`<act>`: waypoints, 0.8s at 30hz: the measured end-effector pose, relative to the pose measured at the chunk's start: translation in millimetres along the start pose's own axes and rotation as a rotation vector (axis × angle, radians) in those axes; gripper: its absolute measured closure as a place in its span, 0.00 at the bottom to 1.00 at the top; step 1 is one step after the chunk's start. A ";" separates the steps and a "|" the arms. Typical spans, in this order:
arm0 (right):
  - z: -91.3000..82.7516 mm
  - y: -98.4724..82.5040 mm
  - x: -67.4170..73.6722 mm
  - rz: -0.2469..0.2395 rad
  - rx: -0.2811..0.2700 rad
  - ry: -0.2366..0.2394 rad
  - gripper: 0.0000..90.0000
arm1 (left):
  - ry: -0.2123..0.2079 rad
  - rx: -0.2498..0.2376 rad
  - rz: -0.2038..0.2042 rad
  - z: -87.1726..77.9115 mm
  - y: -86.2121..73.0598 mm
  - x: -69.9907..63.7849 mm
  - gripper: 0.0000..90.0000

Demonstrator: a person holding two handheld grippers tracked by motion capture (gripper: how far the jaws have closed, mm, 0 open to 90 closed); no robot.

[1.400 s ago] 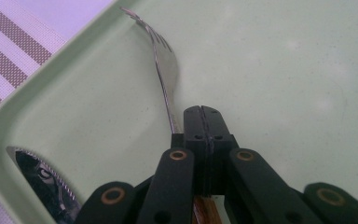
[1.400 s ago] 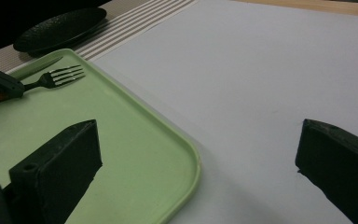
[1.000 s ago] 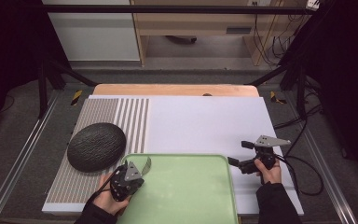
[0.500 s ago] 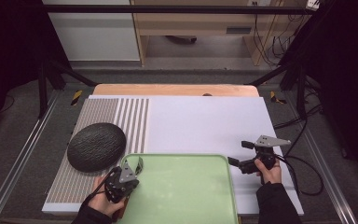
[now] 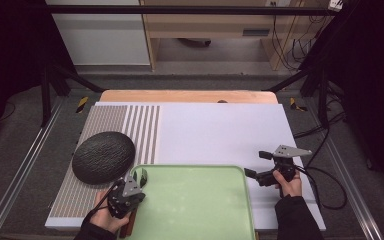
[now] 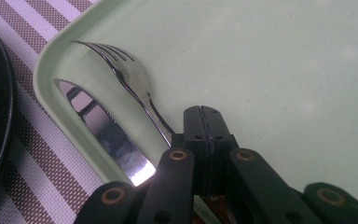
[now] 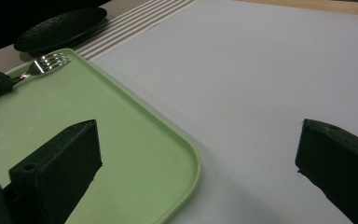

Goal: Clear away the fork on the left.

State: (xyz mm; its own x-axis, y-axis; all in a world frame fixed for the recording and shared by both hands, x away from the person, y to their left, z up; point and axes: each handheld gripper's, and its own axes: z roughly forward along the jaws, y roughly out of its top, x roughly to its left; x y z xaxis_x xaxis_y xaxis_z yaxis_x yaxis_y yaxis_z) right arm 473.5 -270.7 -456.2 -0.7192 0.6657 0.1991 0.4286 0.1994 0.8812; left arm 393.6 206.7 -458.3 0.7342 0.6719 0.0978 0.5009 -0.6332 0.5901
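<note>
- Fork point(image 6: 129, 79): shiny steel, tines curved, lying on my green tray point(image 5: 195, 210) beside the knife point(image 6: 105, 133).
- My left gripper point(image 6: 202, 122) pinches its handle.
- My right gripper point(image 7: 198, 158) is spread wide.

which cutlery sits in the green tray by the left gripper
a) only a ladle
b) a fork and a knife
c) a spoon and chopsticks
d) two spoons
b: the left gripper view shows a fork with its tines toward the tray corner and a knife blade beside it along the tray wall, just ahead of the left gripper, whose jaws are pressed together.
</note>
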 end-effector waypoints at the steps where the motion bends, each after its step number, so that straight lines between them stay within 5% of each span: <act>1: 0.0 0.0 0.0 0.000 0.000 0.000 0.00 | -0.001 0.000 0.000 0.0 0.0 0.1 1.00; 10: -0.5 0.2 -0.2 -0.001 0.000 -0.001 0.00 | -0.029 -0.043 -0.012 -5.0 2.0 3.3 0.97; 24: -0.4 1.0 -0.3 0.006 -0.011 0.000 0.00 | -0.051 -0.193 -0.025 -33.8 7.8 28.0 0.36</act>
State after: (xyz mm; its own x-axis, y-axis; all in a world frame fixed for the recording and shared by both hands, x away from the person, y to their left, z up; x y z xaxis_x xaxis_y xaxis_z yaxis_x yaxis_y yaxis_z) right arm 473.9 -270.9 -455.1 -0.7164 0.6671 0.2044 0.4268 0.1873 0.8847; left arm 402.5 233.6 -423.9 0.7477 0.6626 0.0433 0.4255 -0.5282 0.7348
